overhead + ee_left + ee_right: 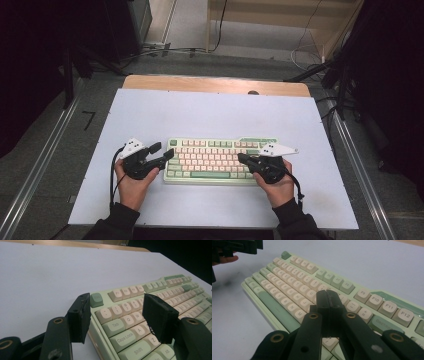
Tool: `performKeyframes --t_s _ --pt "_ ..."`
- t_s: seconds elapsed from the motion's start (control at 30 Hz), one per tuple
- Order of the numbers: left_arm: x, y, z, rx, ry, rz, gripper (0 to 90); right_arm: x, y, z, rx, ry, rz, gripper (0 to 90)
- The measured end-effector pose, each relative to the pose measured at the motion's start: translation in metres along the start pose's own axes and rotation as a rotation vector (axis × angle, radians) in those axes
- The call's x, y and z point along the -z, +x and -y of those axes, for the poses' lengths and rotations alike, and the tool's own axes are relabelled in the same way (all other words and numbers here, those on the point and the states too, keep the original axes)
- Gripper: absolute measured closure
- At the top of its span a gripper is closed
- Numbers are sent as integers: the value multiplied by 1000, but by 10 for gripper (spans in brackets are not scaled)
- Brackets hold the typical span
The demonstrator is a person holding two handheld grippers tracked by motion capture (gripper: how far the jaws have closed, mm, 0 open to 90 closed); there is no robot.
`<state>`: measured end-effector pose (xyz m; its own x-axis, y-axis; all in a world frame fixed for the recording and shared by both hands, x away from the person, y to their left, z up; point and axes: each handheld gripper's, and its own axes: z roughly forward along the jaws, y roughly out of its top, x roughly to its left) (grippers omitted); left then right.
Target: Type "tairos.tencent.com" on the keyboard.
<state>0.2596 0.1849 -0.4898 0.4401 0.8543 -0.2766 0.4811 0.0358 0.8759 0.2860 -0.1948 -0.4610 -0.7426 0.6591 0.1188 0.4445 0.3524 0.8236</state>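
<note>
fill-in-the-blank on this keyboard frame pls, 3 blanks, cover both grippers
1. The left gripper has its jaws ____ at the keyboard's Tab-key end.
2. The right gripper has its jaws ____, poised above the keys.
3. The keyboard lies on a ____ tabletop.

Missing words: open; shut; white

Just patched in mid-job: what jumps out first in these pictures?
A mint-green keyboard with cream keys lies near the front of the white table. The left gripper, jaws open, sits at its left end; the right gripper, jaws shut, hangs over the keys at its right.
</note>
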Motion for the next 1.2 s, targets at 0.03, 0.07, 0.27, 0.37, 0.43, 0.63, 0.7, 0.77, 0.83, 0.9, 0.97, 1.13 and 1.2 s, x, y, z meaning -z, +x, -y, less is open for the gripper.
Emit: performKeyframes --t_s 0.03,0.07,0.27,0.37,0.43,0.63,0.7,0.77,0.83,0.9,0.97,1.13,1.2 --pt "0 0 0 -1 0 0 411 -1 0 0 1 1 -1 875" --pt "0 0 0 1 -1 1 411 -1 0 1 2 4 0 875" --pt "-1 -1 0 -1 3 4 412 -7 1 3 9 38 -4 875" --pt "-1 -1 0 0 4 3 412 -10 2 4 13 59 -7 875" --pt "-1 -1 1 -1 3 5 412 -12 2 5 19 73 -9 875" --pt "-1 -1 1 -4 6 6 412 -16 1 6 18 119 -12 875" --pt "-1 -2 1 -5 7 7 412 -18 1 7 24 132 -15 875" --pt "-1 -2 1 -7 9 8 412 -20 2 8 31 145 -19 875" --pt "-1 -2 1 -6 9 8 411 -21 3 8 34 153 -21 875" --pt "-1 -2 1 -7 10 9 412 -22 4 8 42 158 -24 875" --pt "-2 -2 1 -5 11 10 411 -23 4 8 40 163 -25 875" --pt "-3 -3 1 -9 14 12 412 -24 4 9 38 174 -25 875" --pt "-3 -3 1 -9 14 13 412 -24 4 9 42 177 -25 876"
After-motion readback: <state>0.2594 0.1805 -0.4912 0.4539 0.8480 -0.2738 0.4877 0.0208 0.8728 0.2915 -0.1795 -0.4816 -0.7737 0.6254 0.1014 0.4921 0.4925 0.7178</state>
